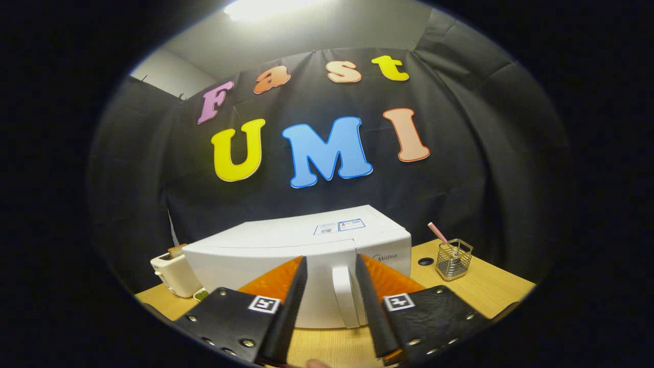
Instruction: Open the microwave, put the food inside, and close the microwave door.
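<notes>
At lower centre of the frame, the hand-held gripper [331, 286] is hanging open around the microwave [301, 255] handle [343, 294], needing to close and pull.

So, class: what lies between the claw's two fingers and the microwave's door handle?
Nothing but bare wooden tabletop. In the gripper view the open claw frames the door handle of the closed microwave, without touching it.

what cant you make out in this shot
- White microwave: its lower front sits behind the open gripper fingers; whether food is inside cannot be told through the closed door.
- White door handle: seen between the fingers, but contact cannot be judged.
- Cream toaster: partly hidden by the microwave.
- Labels on the microwave top: too small.
</notes>
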Demonstrator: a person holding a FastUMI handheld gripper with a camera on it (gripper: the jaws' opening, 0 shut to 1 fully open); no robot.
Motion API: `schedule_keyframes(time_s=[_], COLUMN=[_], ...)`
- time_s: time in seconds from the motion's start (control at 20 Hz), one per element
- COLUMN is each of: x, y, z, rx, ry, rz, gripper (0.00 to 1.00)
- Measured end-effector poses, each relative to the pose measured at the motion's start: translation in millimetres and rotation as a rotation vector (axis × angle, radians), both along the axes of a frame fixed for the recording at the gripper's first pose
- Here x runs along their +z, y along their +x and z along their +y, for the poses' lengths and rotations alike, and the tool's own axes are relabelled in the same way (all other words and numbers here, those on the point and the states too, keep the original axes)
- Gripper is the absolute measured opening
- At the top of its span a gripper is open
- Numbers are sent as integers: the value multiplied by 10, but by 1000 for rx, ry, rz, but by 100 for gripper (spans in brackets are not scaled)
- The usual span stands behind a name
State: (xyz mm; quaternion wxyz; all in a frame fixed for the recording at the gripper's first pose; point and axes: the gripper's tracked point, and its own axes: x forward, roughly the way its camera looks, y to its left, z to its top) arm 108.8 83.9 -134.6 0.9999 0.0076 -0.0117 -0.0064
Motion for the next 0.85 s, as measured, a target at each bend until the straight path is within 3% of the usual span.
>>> schedule_keyframes(time_s=[0.05,0.1,0.35,0.7,0.85], x=[72,144,762,1657,1780], y=[-109,-200,-668,-1014,-1108], z=[-26,-64,6,70,-17], rx=[-9,-14,-11,-11,-23], ry=[-29,-41,-61,-85,-98], rz=[3,-2,-26,-91,-88], gripper=[75,98,98,98,99])
